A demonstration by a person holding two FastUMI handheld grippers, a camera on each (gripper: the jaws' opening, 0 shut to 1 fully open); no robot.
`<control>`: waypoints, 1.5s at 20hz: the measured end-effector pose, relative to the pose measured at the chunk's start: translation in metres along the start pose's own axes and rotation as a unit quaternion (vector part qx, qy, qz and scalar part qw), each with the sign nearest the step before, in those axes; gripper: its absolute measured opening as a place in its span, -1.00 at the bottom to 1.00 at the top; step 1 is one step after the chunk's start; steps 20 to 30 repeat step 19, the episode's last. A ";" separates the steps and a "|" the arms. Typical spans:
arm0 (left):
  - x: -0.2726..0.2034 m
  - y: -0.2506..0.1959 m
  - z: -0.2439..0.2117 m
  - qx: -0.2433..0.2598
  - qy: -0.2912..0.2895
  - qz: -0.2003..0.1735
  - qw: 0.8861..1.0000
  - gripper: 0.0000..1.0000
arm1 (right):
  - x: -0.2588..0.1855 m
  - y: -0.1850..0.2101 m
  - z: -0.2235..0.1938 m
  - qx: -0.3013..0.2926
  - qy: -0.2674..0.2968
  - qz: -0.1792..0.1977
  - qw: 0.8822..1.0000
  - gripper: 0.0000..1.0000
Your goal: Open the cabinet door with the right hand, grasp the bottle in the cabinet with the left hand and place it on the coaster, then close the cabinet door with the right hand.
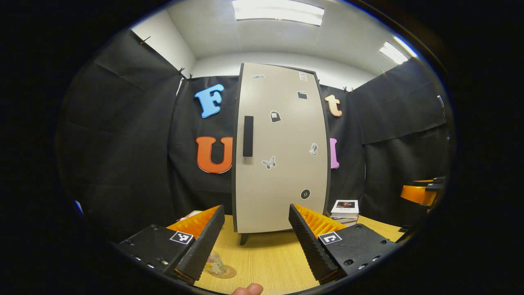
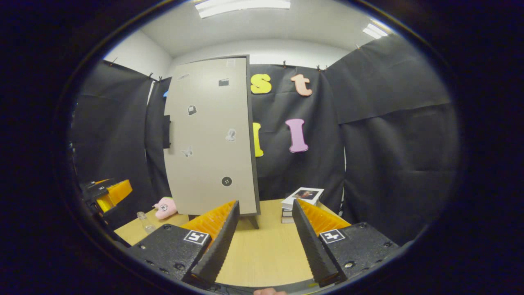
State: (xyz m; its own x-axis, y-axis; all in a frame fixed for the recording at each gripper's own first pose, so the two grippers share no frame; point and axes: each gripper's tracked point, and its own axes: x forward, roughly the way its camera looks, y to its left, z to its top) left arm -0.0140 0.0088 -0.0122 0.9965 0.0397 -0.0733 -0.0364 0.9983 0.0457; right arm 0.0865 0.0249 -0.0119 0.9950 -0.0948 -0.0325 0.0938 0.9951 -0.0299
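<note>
On the wooden bench [image 1: 262,254], towards its left front corner in the left gripper view, the small clear bottle [image 1: 214,263] is standing upright on the round coaster [image 1: 227,271], partly hidden behind the near finger of the left gripper [image 1: 256,235], whose fingers are standing wide apart and holding nothing. In the right gripper view that bottle [image 2: 145,221] is showing at the bench's left edge, just beside a pink plush toy [image 2: 165,208]. Moving rightward, the tall beige cabinet [image 1: 280,151] is standing at the middle of the bench's back edge with its door looking shut, the dark handle [image 1: 248,136] sitting on the door's left side and a few small stickers dotting the panel. Further right, a short stack of books [image 1: 344,211] is lying near the back right corner. The right gripper [image 2: 264,233] is hovering over the bench's front edge, its fingers also spread open and empty, pointing at the gap between the cabinet [image 2: 211,143] and the books [image 2: 301,198]. Judging by how things lie, the task is looking finished or nearly so. The bottle appears light, rigid and smooth-walled, probably plastic, so it is likely to be slippery and easy to tip; if it needs handling again, gripping it squarely across the middle of its body, below the neck, seems the safest hold. The handle looks stiff and is offering a firm vertical bar for pinching.
</note>
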 end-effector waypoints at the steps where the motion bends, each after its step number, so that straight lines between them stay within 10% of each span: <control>1: 0.000 0.000 -0.001 -0.001 0.001 0.002 1.000 0.90 | 0.000 0.001 0.001 0.000 0.000 0.003 1.000 0.68; 30: 0.002 0.002 0.003 -0.002 0.001 0.012 1.000 0.90 | 0.008 0.022 0.007 -0.003 -0.009 0.028 1.000 0.68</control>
